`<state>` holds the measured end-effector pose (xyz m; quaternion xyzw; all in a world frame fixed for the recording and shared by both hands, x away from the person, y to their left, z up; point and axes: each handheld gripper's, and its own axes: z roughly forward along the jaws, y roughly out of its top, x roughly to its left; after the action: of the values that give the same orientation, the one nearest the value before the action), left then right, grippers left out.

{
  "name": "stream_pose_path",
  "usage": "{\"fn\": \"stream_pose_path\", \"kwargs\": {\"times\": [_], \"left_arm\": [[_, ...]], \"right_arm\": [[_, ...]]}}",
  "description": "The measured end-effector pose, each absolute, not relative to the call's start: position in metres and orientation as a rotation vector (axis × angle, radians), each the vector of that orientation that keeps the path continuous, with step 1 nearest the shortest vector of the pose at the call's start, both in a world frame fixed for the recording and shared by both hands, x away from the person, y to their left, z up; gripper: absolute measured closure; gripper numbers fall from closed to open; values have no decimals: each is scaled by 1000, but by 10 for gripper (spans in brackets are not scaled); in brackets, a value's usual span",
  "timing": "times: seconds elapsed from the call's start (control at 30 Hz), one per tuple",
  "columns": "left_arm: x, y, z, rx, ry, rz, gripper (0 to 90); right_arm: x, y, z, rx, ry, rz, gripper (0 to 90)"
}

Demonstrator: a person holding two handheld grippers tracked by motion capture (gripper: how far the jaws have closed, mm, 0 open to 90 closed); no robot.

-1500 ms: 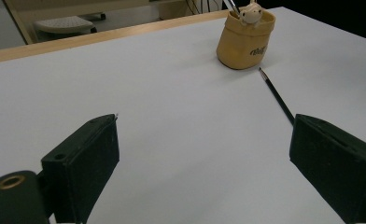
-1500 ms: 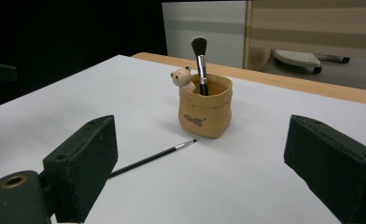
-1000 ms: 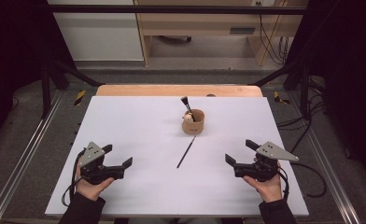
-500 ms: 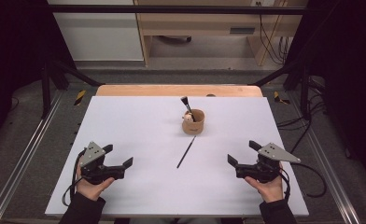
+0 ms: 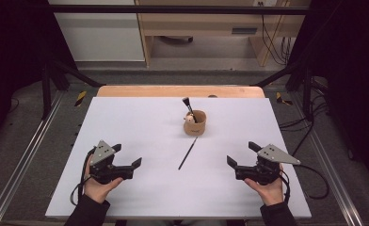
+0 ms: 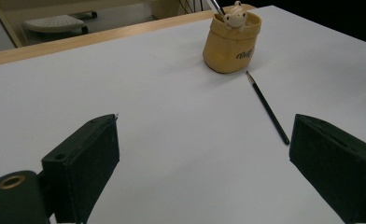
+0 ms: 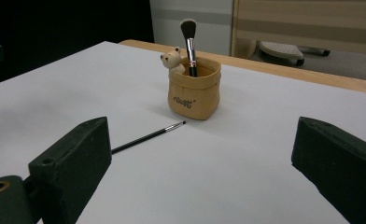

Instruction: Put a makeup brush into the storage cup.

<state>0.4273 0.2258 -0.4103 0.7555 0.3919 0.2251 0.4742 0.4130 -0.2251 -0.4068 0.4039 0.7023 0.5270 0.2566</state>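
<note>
We held the left gripper (image 5: 126, 155) near the front left of the white tabletop (image 5: 140, 117), its jaws spread wide apart with nothing between them. The right gripper (image 5: 241, 153) sat at the near right, jaws likewise wide apart and holding nothing, and both were pointed inward toward the middle of the tabletop. Each was grasped in a hand, with a dark sleeve coming in from the near edge, and the two grippers were well apart from each other.

Between them and a little farther off lay the thin brush (image 5: 188, 153), flat on the tabletop and slanting from near left to far right, touched by neither gripper. In the left gripper view the thin brush (image 6: 267, 107) ran just to the inside of the right-hand jaw; in the right gripper view it (image 7: 147, 137) lay beyond the left-hand jaw, its tip toward the pouch.

Just beyond its far end stood the tan pouch (image 5: 195, 124), upright, with a small bear figure (image 7: 172, 59) at its rim and a makeup brush (image 7: 189, 39) standing in it, bristles up.
</note>
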Motion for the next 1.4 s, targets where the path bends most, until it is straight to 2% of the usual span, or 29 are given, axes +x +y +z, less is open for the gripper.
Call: {"fn": "stream_pose_path", "kwargs": {"times": [0.63, 1.4], "left_arm": [[449, 166, -406, 1967, 903, 483, 100], [475, 104, -427, 2117, 892, 394, 203]], "right_arm": [[415, -218, -407, 1106, 1924, 1405, 76], [416, -213, -410, 1106, 1935, 1394, 94]]}}
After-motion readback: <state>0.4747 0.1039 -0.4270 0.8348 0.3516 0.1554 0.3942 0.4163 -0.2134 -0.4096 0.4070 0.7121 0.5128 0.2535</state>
